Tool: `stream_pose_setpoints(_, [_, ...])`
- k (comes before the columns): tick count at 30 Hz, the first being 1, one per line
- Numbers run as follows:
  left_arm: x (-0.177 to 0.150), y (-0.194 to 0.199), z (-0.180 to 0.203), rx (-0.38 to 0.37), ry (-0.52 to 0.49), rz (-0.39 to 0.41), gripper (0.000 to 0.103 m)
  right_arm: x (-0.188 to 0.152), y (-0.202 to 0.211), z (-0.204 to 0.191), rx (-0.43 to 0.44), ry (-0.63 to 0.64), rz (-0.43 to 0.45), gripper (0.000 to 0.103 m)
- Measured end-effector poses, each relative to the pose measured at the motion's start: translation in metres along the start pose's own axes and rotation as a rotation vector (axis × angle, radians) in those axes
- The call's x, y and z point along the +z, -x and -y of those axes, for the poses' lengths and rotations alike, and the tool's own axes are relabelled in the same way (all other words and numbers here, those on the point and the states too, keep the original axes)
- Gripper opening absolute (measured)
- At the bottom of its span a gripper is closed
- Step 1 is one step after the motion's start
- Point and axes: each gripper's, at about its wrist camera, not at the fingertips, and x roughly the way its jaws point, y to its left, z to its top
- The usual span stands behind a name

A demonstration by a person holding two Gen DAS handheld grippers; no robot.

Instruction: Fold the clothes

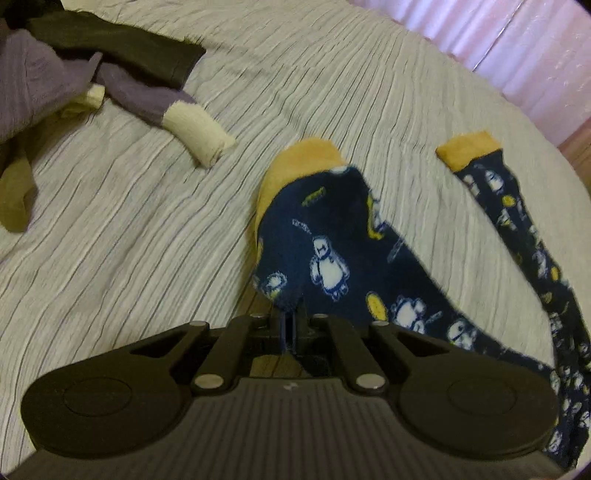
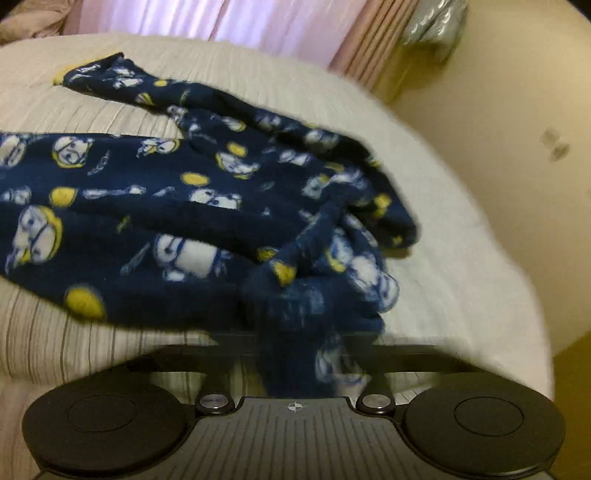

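Observation:
Navy fleece pyjama trousers [image 1: 332, 254] with white and yellow cartoon figures and yellow cuffs lie on the striped bedspread [image 1: 140, 236]. In the left wrist view my left gripper [image 1: 290, 325] is shut on the edge of one trouser leg, with the yellow cuff [image 1: 299, 162] beyond it. The other leg [image 1: 524, 236] stretches along the right. In the right wrist view the trousers [image 2: 184, 206] spread across the bed, and my right gripper [image 2: 295, 362] is blurred, shut on a bunched fold of the fabric. Its fingertips are hidden by the cloth.
A pile of other clothes sits far left in the left wrist view: a purple garment [image 1: 33, 77] with cream cuffs, a dark one [image 1: 122, 48] and an olive one [image 1: 18, 195]. Pink curtains [image 2: 229, 18] hang behind the bed. The bed's right edge [image 2: 517, 295] drops to a yellowish floor.

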Motion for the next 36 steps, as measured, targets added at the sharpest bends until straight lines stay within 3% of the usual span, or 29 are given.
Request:
stream_pose_setpoints(1, [0.003, 0.006, -0.001, -0.019, 0.019, 0.012, 0.002, 0.007, 0.001, 0.02, 0.035, -0.084, 0.011, 0.008])
stream_pose_setpoints(5, [0.005, 0.044, -0.009, -0.073, 0.056, 0.064, 0.002, 0.027, 0.042, 0.144, 0.08, -0.647, 0.134, 0.008])
stream_pose_setpoints(7, [-0.012, 0.064, -0.017, -0.079, 0.072, 0.061, 0.002, 0.017, 0.064, 0.206, 0.153, -0.941, 0.154, 0.008])
stream_pose_setpoints(9, [-0.046, 0.079, -0.026, -0.085, 0.099, 0.039, 0.002, 0.004, 0.076, 0.245, 0.156, -1.064, 0.132, 0.008])
stream_pose_setpoints(10, [-0.067, 0.082, -0.025, -0.068, 0.109, 0.022, 0.002, -0.003, 0.078, 0.258, 0.162, -1.089, 0.105, 0.008])
stream_pose_setpoints(15, [-0.192, 0.061, -0.034, 0.087, 0.136, -0.15, 0.005, -0.057, 0.032, 0.276, 0.122, -1.115, -0.195, 0.008])
stream_pose_setpoints(18, [-0.228, 0.069, -0.037, 0.136, 0.176, -0.137, 0.006, -0.088, 0.003, 0.276, 0.105, -1.164, -0.303, 0.008])
stream_pose_setpoints(20, [-0.232, 0.083, -0.041, 0.133, 0.197, -0.086, 0.011, -0.097, -0.006, 0.274, 0.123, -1.169, -0.321, 0.008])
stream_pose_setpoints(22, [-0.232, 0.094, -0.046, 0.136, 0.22, -0.033, 0.03, -0.096, -0.008, 0.275, 0.134, -1.135, -0.307, 0.008])
stream_pose_setpoints(26, [-0.216, 0.097, -0.062, 0.107, 0.305, 0.057, 0.043, -0.107, -0.008, 0.269, 0.16, -1.133, -0.327, 0.01])
stream_pose_setpoints(28, [-0.202, 0.09, -0.073, 0.083, 0.358, 0.086, 0.062, -0.114, -0.013, 0.266, 0.17, -1.154, -0.34, 0.034])
stream_pose_setpoints(29, [-0.196, 0.078, -0.078, 0.061, 0.395, 0.075, 0.064, -0.116, -0.014, 0.263, 0.165, -1.164, -0.347, 0.05])
stream_pose_setpoints(30, [-0.19, 0.065, -0.083, 0.039, 0.432, 0.064, 0.064, -0.119, -0.014, 0.259, 0.162, -1.17, -0.344, 0.053])
stream_pose_setpoints(32, [-0.183, 0.047, -0.089, -0.013, 0.498, 0.049, 0.058, -0.122, -0.014, 0.248, 0.151, -1.179, -0.346, 0.053])
stream_pose_setpoints(34, [-0.177, 0.043, -0.088, -0.09, 0.546, 0.091, 0.002, -0.12, -0.009, 0.24, 0.133, -1.176, -0.341, 0.053])
stream_pose_setpoints(36, [-0.165, 0.058, -0.076, -0.105, 0.549, 0.187, 0.0, -0.116, -0.003, 0.233, 0.108, -1.168, -0.331, 0.052])
